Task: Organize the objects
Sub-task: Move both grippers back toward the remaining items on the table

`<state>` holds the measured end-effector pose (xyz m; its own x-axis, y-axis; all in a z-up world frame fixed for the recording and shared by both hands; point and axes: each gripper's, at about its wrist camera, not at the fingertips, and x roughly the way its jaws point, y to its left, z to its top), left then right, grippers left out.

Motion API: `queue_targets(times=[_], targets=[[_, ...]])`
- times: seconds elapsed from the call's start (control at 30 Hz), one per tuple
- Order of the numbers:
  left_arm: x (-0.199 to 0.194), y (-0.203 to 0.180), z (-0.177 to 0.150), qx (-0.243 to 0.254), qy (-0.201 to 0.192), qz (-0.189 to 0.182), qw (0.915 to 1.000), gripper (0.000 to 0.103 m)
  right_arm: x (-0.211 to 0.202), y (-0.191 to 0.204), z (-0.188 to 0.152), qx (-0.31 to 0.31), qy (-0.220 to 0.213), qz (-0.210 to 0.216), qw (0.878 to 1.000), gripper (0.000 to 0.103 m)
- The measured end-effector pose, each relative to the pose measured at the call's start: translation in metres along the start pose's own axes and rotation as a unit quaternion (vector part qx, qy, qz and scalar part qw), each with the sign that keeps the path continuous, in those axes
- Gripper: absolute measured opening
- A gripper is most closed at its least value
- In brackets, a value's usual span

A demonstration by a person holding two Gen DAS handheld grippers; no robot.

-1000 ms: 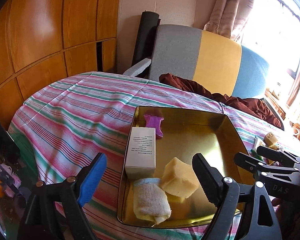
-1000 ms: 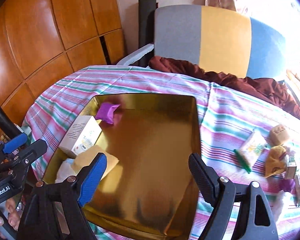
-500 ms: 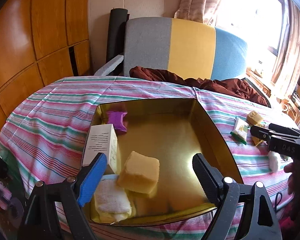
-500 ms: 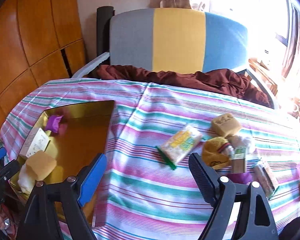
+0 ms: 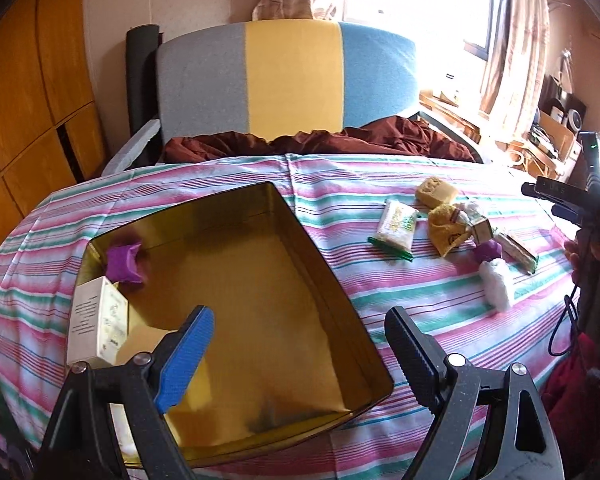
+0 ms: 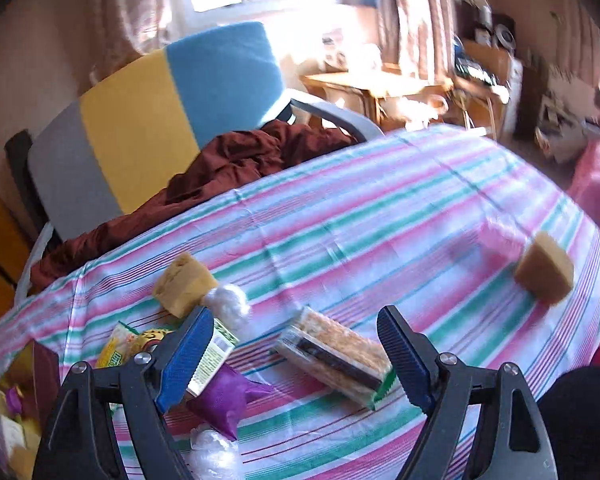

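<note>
A gold metal tray (image 5: 324, 264) sits on the striped tablecloth and holds a purple pouch (image 5: 125, 263) and a white box (image 5: 96, 322). My left gripper (image 5: 298, 354) is open and empty above the tray's near right corner. My right gripper (image 6: 296, 354) is open and empty above a wrapped cracker bar (image 6: 332, 356), beside a purple pouch (image 6: 228, 398) and a small green-labelled box (image 6: 212, 356). Loose items lie right of the tray: a green snack packet (image 5: 396, 226), a yellow sponge (image 5: 436, 192), a yellow pouch (image 5: 446, 230), a white cotton wad (image 5: 498, 284).
A second sponge (image 6: 546, 274) and a pink blurred object (image 6: 500, 236) lie near the table's far right edge. A grey, yellow and blue chair (image 5: 288, 88) with a brown cloth (image 5: 320, 144) stands behind the table. Wooden panels (image 5: 32, 100) are on the left.
Both grippers swung to the right. The left view went from the tray's filled end to its empty right side. The right gripper left the tray and now hovers over the loose items.
</note>
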<state>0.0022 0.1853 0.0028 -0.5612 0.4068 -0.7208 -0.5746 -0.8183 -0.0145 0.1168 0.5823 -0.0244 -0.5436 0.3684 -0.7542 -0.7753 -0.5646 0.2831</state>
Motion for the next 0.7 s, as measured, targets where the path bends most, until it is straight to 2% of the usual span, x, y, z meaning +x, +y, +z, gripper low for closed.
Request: queue_targets(times=[0.17,0.27,0.37,0.53,0.7], targets=[[0.019,-0.038,0.01,0.034,0.016,-0.024,0.999,0.088,0.012,-0.024,0.002,0.071,0.033,0.033,0.996,0.086],[0.035,-0.06,0.019,0.053,0.028,-0.039,0.9974,0.088,0.01,-0.023,0.001,0.071,0.03,0.045,0.996,0.086],[0.053,-0.075,0.029,0.045,0.051,-0.071,0.9952,0.087,0.011,-0.019,0.001,0.068,0.034,0.064,0.995,0.086],[0.085,-0.094,0.039,0.028,0.088,-0.096,0.9911,0.066,0.015,-0.017,0.0,0.071,0.046,0.085,0.993,0.086],[0.107,-0.117,0.044,0.065,0.099,-0.099,0.988,0.051,0.02,-0.012,-0.003,0.066,0.067,0.11,0.989,0.086]])
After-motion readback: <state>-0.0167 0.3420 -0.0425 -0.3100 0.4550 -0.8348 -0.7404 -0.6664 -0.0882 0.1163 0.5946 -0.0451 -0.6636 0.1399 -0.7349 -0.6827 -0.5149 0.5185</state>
